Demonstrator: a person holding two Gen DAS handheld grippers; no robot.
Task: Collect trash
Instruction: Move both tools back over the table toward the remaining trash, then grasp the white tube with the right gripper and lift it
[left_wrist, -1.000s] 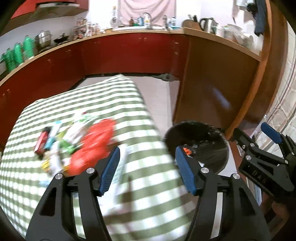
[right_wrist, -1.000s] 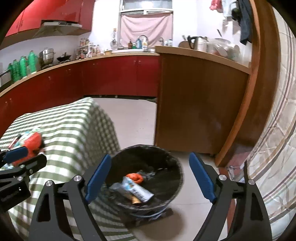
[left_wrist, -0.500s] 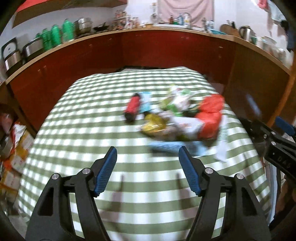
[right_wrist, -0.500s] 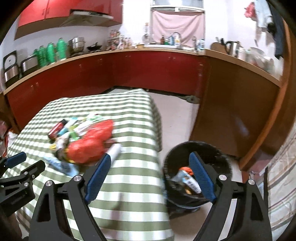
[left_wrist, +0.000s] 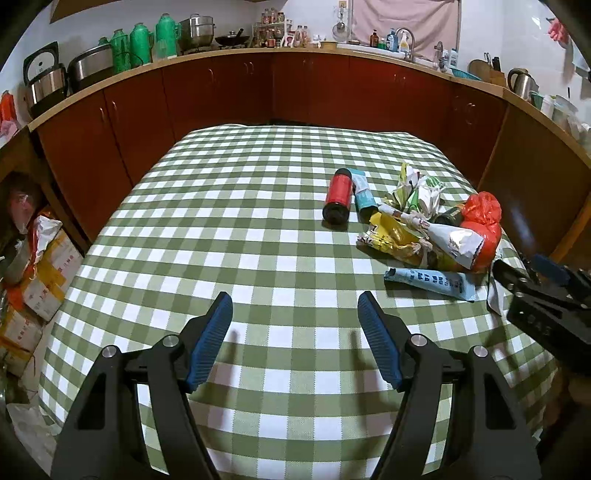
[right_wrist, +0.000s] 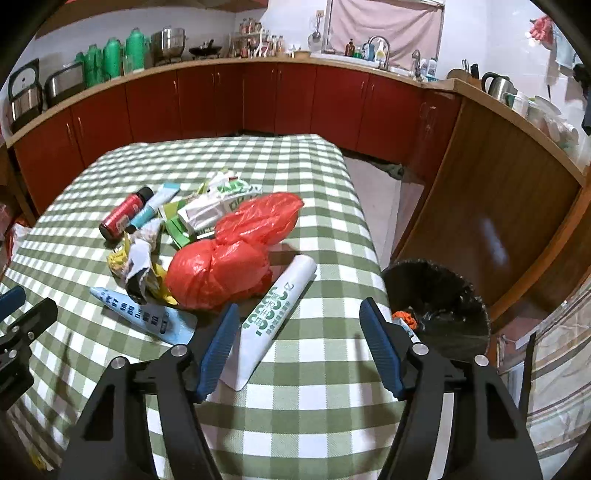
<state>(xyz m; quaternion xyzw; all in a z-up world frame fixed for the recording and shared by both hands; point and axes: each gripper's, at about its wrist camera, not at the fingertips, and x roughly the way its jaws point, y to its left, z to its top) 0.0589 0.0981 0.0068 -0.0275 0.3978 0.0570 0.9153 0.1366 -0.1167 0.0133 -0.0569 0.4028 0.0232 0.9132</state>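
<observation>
Red-fronted cabinets (left_wrist: 229, 96) under a cluttered curved wooden counter (right_wrist: 517, 110), pink curtain (right_wrist: 384, 29), pale floor (right_wrist: 373, 177).

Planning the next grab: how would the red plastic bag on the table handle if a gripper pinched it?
The red plastic bag looks thin and crinkled, so it would probably crumple and flop rather than hold its shape. It is knotted into a bulging lump, so it likely holds something; weight unknown. Its glossy film may slip between the right gripper pads; pinching the knotted neck seems safer.
</observation>
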